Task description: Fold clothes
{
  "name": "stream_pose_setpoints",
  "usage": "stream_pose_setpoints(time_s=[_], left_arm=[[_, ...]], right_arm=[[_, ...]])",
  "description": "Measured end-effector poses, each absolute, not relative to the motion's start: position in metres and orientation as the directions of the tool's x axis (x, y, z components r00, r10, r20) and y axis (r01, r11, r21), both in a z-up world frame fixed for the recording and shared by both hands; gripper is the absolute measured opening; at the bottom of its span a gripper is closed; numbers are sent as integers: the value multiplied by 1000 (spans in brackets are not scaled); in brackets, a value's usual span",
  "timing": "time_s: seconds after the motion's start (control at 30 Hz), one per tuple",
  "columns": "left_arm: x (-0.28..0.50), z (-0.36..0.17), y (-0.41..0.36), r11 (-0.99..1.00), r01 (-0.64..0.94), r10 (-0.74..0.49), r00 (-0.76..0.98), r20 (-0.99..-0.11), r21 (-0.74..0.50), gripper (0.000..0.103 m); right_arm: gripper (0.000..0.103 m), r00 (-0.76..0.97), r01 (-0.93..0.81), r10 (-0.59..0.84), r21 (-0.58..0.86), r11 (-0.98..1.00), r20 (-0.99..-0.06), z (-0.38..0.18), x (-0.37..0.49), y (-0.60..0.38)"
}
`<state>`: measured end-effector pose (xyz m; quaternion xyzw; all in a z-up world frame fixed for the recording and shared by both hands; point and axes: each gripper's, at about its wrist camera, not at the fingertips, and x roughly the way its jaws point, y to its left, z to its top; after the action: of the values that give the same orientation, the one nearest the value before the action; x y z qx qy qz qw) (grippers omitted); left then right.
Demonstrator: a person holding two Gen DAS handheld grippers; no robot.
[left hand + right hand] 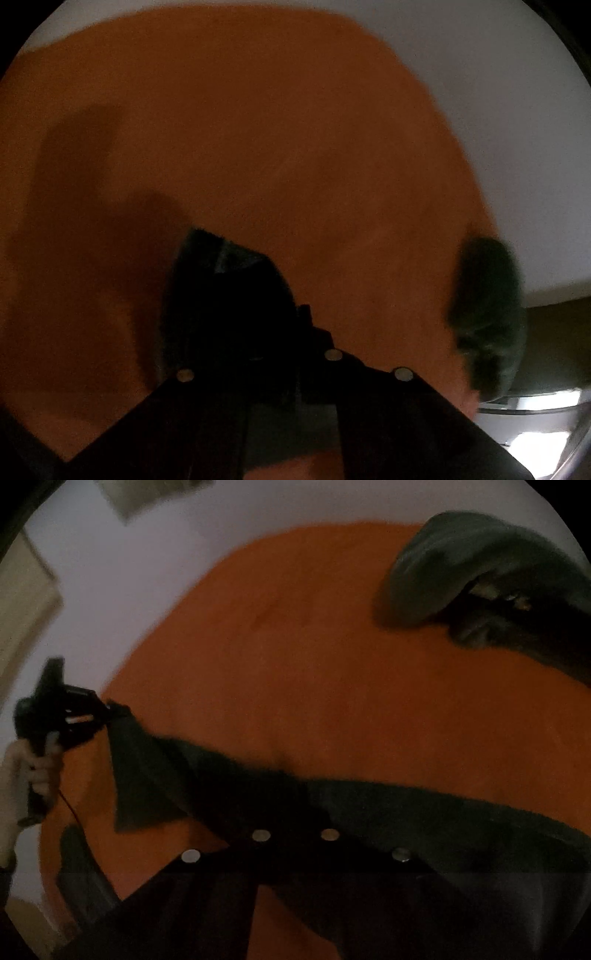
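Orange cloth covered the surface. Across it hung a dark green garment, stretched between both tools. The left tool pinched one corner. The right tool was closed on the near edge, its tips hidden by fabric

An orange surface filled most of both views, its colour flat and unmarked apart from soft dark shadows on its left part in the left wrist view. Around its curved edge lay a pale grey-white floor. Beyond that, in the right wrist view, a beige panel stood at the far left, too blurred to identify.
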<state>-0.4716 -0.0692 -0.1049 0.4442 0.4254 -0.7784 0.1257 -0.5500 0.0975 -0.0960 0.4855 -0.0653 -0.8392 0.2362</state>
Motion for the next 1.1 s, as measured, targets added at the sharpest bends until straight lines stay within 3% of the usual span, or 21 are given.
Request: stream_pose_setpoints(time_s=[0.03, 0.13, 0.23, 0.27, 0.3, 0.4, 0.5, 0.67, 0.77, 0.83, 0.87, 1.0, 1.1], left_arm=[[-478, -83, -61, -630, 516, 194, -620, -761, -581, 4], [-454, 1, -23, -736, 131, 333, -785, -523, -665, 4], [-388, 28, -10, -792, -103, 396, -836, -379, -601, 5], [-367, 25, -11, -811, -127, 391, -843, -369, -571, 6], [-353, 6, -22, -839, -57, 332, -841, -428, -541, 9], [-351, -79, -71, -872, 372, 20, -621, -784, -317, 8], [-339, -170, -151, -670, 666, 73, -380, -922, -327, 8], [-269, -198, -214, -212, 767, 149, -587, -796, -606, 12], [-288, -175, -202, -360, 736, 187, -545, -817, -573, 24], [-314, -165, -179, -514, 691, 211, -472, -856, -508, 46], [-328, -162, -166, -591, 658, 215, -429, -877, -466, 50], [-361, -166, -125, -772, 531, 180, -344, -921, -349, 53], [-370, -182, -110, -787, 504, 207, -328, -922, -355, 53]], right_arm=[[0, -441, 326, -461, 341, -882, -770, -89, -547, 104], [0, -483, 329, -483, 361, -873, -730, -69, -534, 125], [0, -516, 316, -493, 379, -870, -701, -57, -504, 155], [0, -523, 309, -493, 385, -870, -695, -54, -494, 165], [0, -523, 301, -486, 381, -874, -700, -54, -485, 174], [0, -494, 268, -453, 366, -891, -742, -64, -467, 192], [0, -457, 234, -436, 369, -900, -775, -77, -455, 207], [0, -408, 184, -435, 394, -900, -803, -95, -444, 218], [0, -393, 187, -433, 391, -901, -811, -100, -445, 215], [7, -379, 192, -421, 376, -907, -824, -102, -443, 208], [13, -370, 195, -411, 363, -911, -833, -104, -442, 204], [23, -333, 240, -410, 344, -908, -849, -108, -430, 182], [33, -319, 298, -416, 327, -897, -851, -106, -420, 169]])
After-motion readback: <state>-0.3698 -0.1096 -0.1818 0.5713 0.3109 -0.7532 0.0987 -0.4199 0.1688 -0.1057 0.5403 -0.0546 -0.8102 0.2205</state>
